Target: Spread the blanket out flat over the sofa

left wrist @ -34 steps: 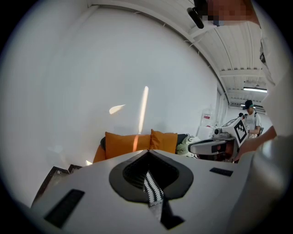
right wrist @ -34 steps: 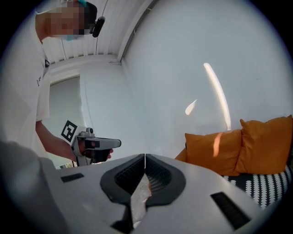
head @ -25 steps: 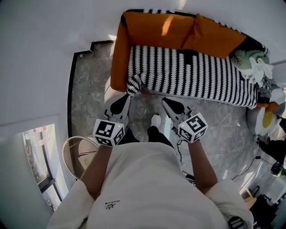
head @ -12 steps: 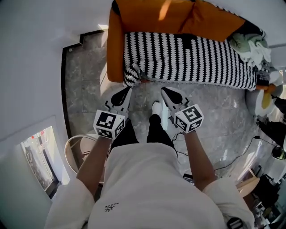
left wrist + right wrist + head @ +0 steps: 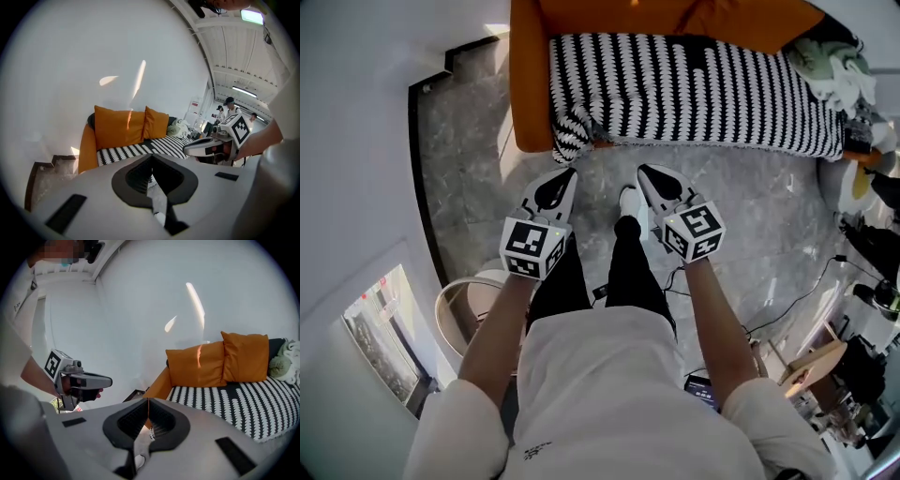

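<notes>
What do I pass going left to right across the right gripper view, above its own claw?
left claw → big orange cushion → small orange cushion → green-and-white bundle

No readable text anywhere, small print (image 5: 534,451) on white shirt (image 5: 600,394) illegible
</notes>
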